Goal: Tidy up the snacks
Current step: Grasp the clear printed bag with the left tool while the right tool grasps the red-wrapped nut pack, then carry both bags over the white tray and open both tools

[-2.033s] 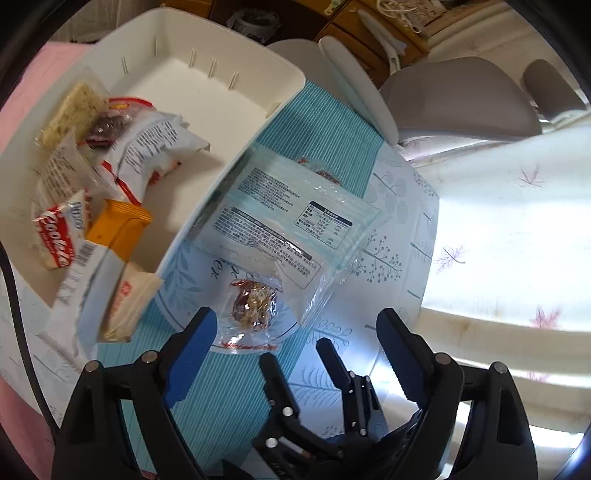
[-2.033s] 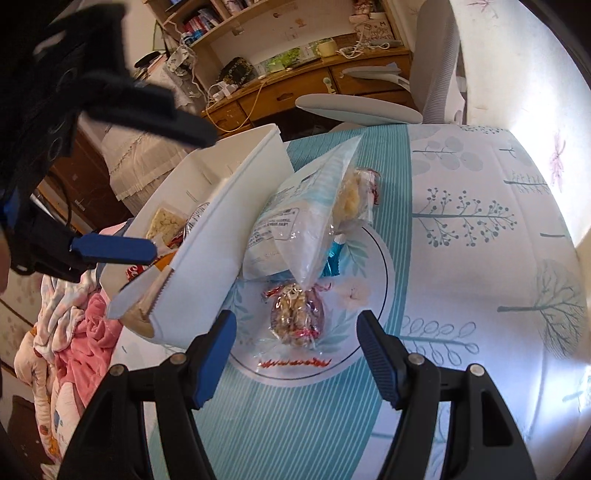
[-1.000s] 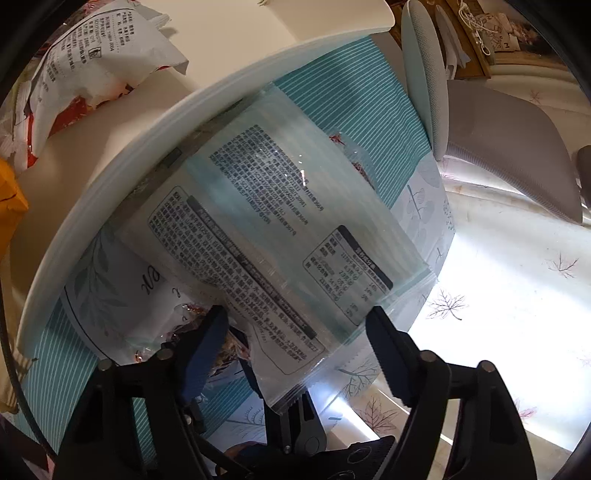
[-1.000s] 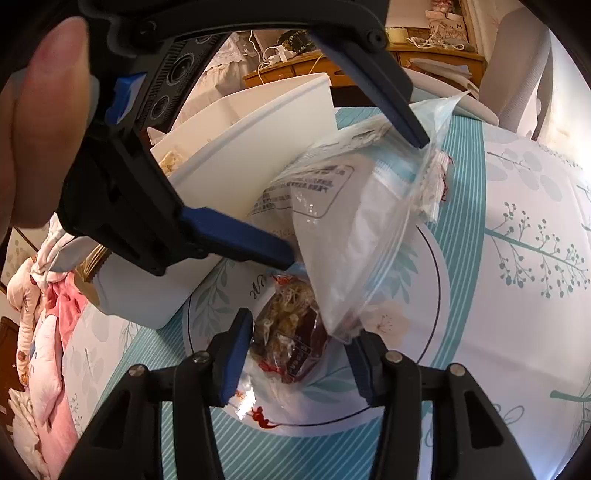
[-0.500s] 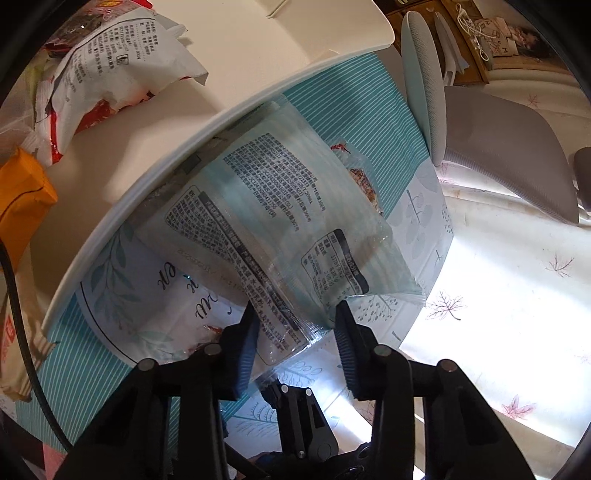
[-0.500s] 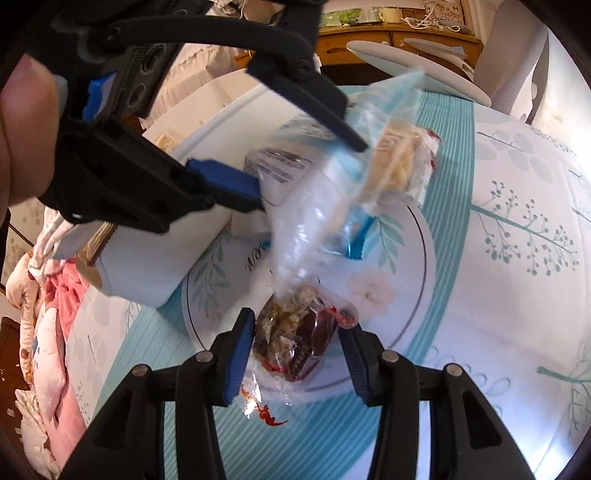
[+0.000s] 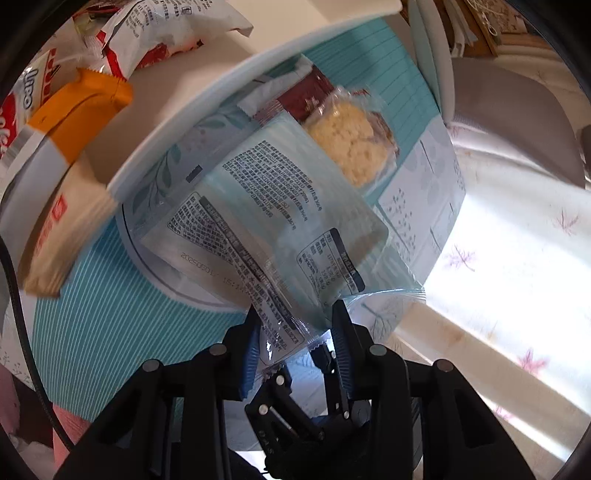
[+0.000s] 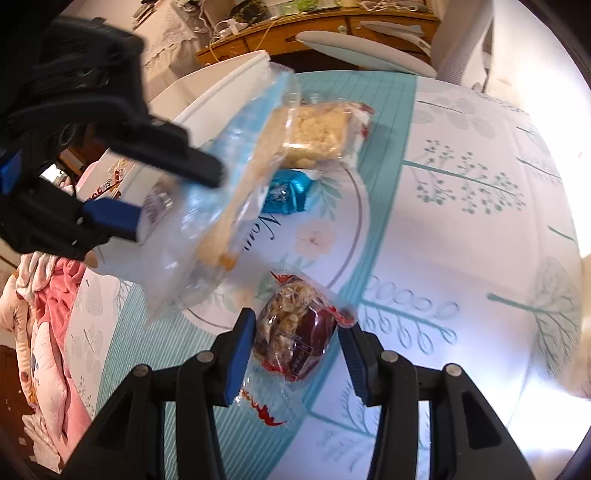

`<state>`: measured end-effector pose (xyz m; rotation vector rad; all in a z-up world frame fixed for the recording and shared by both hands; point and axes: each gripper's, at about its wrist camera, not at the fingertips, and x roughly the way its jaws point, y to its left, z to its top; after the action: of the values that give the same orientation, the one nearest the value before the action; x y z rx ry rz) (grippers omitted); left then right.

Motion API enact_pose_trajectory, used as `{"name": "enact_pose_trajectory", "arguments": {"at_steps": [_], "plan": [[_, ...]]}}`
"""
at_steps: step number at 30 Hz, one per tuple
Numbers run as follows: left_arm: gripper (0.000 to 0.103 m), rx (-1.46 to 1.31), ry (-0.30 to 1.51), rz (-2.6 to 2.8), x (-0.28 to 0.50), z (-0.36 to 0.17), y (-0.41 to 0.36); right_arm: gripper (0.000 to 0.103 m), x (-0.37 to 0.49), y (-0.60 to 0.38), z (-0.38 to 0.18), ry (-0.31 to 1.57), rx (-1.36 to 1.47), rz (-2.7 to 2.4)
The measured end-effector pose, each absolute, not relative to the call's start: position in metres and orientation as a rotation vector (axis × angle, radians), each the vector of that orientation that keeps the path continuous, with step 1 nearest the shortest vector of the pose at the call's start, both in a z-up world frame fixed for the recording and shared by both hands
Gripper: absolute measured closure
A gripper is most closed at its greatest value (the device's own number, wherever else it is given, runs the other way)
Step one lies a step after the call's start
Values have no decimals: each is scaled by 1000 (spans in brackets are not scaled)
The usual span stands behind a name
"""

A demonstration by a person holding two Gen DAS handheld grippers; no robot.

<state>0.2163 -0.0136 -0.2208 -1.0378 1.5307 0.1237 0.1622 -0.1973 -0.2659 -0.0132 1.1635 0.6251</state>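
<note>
The left tool pinched one pale blue packet. The right tool clamped one nut snack. Two snacks lay on the bench.

Room behind the table
Wooden desk with drawers and cluttered cables; grey office chair; teal-striped tablecloth with tree prints, glaring sunlight at right; pink floral bedding at left.

Showing two grippers, each gripping one snack packet; one white bin; three loose packets lying beside it.
</note>
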Motion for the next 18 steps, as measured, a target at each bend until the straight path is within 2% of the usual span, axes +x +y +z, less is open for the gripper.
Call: {"name": "enact_pose_trajectory", "arguments": {"at_steps": [18], "plan": [[69, -801, 1533, -97, 189, -122, -35, 57, 135, -246, -218, 1123, 114, 475]]}}
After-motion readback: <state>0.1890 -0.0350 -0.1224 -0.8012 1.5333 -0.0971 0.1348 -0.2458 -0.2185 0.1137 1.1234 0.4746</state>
